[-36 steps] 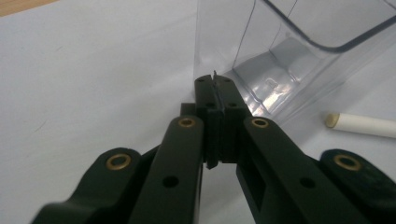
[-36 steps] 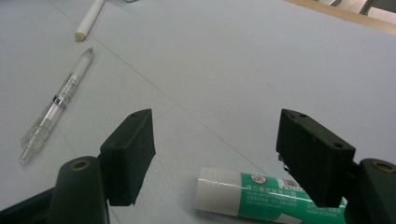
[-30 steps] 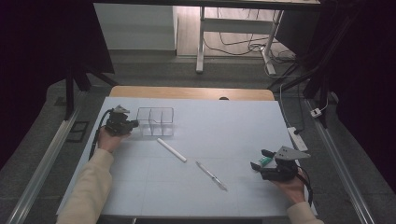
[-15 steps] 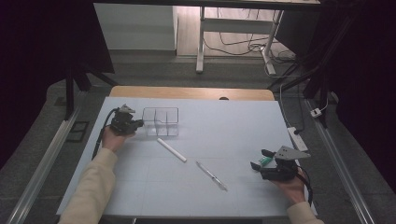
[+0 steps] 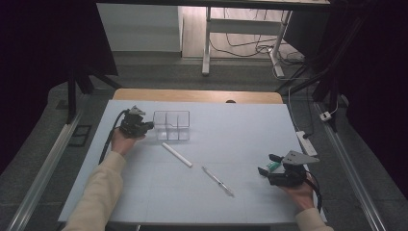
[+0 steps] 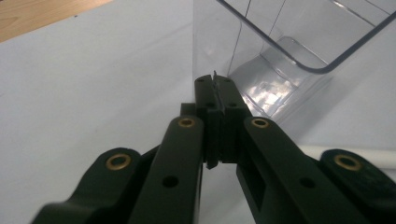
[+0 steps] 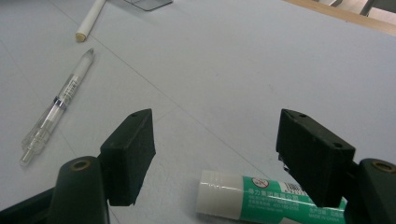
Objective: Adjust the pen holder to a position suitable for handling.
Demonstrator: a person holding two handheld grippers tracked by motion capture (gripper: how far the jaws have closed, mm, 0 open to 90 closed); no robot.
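Note:
A clear plastic box (image 5: 171, 125) with compartments stands on the white table (image 5: 240, 120) at the back left. My left gripper (image 5: 149, 126) is shut, its tips against the box's left wall (image 6: 261, 70); the left gripper (image 6: 217, 86) has nothing between its jaws. At the front right, my right gripper (image 5: 266, 164) stands open around a green and white glue stick (image 5: 274, 166) lying on the table. In the right gripper view the glue stick (image 7: 261, 198) lies between the spread jaws of the right gripper (image 7: 215, 154), and the pads are clear of it.
A white stick (image 5: 176, 155) and a clear pen (image 5: 217, 180) lie mid-table between the hands; the white stick (image 7: 91, 18) and clear pen (image 7: 58, 105) lie ahead of the right gripper. A power strip (image 5: 308, 143) sits by the right edge.
My left gripper has moved to the right, and the clear box has shifted right with it. The right gripper and glue stick have stayed put.

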